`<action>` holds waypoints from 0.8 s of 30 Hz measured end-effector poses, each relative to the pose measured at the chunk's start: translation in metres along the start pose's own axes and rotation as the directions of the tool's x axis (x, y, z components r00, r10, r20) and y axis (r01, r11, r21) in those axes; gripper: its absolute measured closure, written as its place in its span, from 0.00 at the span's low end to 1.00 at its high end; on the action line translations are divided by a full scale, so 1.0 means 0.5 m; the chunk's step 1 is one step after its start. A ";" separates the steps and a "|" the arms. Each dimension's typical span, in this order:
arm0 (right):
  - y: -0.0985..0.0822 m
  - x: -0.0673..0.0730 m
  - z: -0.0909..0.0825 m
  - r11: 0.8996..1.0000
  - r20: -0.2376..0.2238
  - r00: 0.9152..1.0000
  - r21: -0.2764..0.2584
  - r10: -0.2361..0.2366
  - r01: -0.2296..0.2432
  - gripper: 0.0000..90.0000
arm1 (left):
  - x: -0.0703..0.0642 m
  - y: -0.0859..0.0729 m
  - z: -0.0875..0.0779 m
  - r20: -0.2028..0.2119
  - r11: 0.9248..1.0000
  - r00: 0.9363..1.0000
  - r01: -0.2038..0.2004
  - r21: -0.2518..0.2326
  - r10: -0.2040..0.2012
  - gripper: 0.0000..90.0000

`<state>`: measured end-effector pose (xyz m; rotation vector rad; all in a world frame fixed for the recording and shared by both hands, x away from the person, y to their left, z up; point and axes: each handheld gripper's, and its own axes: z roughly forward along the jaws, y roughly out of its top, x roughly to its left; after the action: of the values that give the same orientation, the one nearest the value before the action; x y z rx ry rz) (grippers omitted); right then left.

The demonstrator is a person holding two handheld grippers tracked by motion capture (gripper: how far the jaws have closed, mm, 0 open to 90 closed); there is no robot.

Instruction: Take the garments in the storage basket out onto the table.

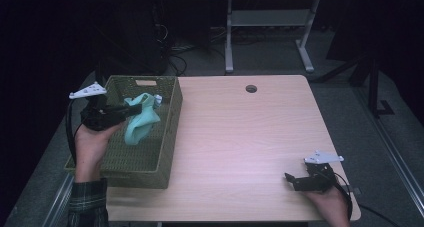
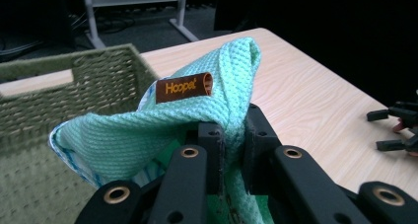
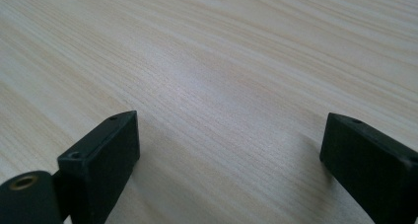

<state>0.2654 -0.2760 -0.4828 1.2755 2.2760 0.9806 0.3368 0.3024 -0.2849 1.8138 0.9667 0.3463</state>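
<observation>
Cloth (image 1: 140,118) of mint-green waffle weave hung from the left tongs (image 1: 136,109), which were clamped on a bunched fold of it. In the left gripper view the two black jaws stood nearly together with the fabric (image 2: 148,135) pinched between them, and a brown label (image 2: 184,87) (lettered "Hoopet") sat on the upper fold. The cloth was held above the inside of the green woven basket (image 1: 150,164), its lower end hanging down toward the basket floor; whether it touched the floor could not be told. The basket occupied the left end of the desk (image 1: 240,137). The right tongs (image 1: 289,179) rested low over the bare desk near its right front corner, well apart from the basket. In the right gripper view their jaws stood wide apart with only wood grain (image 3: 222,86) between them, gripping nothing.
</observation>
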 end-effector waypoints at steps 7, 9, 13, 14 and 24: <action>0.000 0.000 0.000 1.000 0.000 1.000 0.000 0.001 -0.001 0.08 | -0.026 0.016 0.012 0.029 1.000 0.999 -0.025 -0.013 0.025 0.90; 0.000 0.000 0.000 1.000 0.000 1.000 0.000 0.001 -0.001 0.08 | -0.031 0.020 0.014 0.037 0.999 0.999 -0.030 -0.016 0.031 0.90; 0.000 0.000 0.000 1.000 0.000 1.000 0.000 0.001 -0.001 0.08 | -0.047 0.030 0.019 0.052 0.998 0.998 -0.045 -0.031 0.047 0.90; 0.000 0.000 0.000 1.000 0.000 1.000 0.000 0.001 -0.001 0.08 | -0.051 0.032 0.020 0.056 0.998 0.997 -0.047 -0.035 0.049 0.90; 0.000 0.000 0.000 1.000 0.000 1.000 0.000 0.000 0.000 0.08 | -0.085 0.047 0.048 0.100 0.997 0.992 -0.067 -0.050 0.071 0.90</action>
<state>0.2654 -0.2760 -0.4828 1.2758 2.2758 0.9810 0.3351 0.2514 -0.2674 1.8078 0.8203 0.3131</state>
